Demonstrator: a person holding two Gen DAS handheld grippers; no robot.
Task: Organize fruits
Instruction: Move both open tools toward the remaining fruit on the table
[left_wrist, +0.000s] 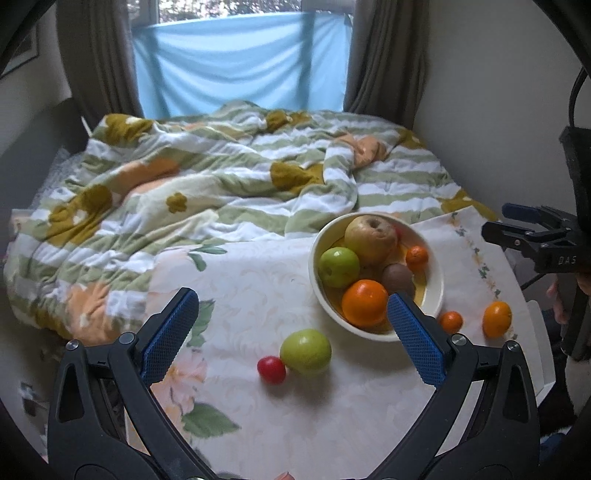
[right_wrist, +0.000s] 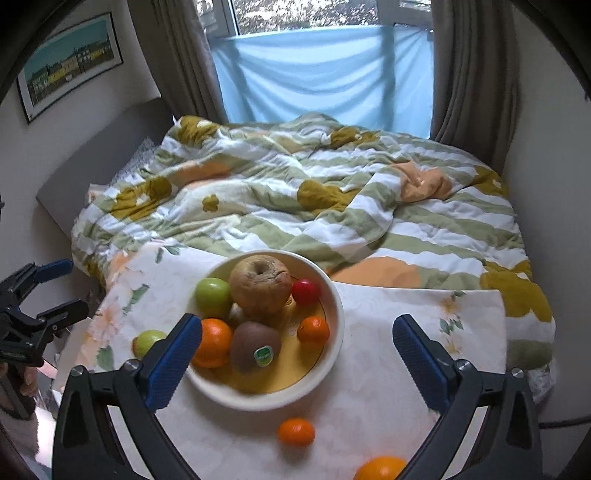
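Observation:
A cream bowl (left_wrist: 432, 299) (right_wrist: 332, 295) on a floral tablecloth holds a wrinkled apple (right_wrist: 260, 282), a green apple (right_wrist: 212, 297), an orange (right_wrist: 214, 341), a kiwi (right_wrist: 255, 343), a mandarin (right_wrist: 313, 330) and a red fruit (right_wrist: 306, 291). Loose on the cloth are a green apple (left_wrist: 306, 351), a small red fruit (left_wrist: 272, 369), a mandarin (left_wrist: 450, 320) (right_wrist: 296, 431) and an orange (left_wrist: 496, 318) (right_wrist: 380, 469). My left gripper (left_wrist: 291, 314) is open above the cloth, near the loose green apple. My right gripper (right_wrist: 295, 336) is open and empty over the bowl.
A bed with a rumpled striped floral duvet (left_wrist: 207, 184) lies beyond the table. The table's right edge (left_wrist: 535, 332) drops off beside the loose orange. Curtains and a blue sheet hang over the window behind. A framed picture (right_wrist: 70, 59) hangs on the left wall.

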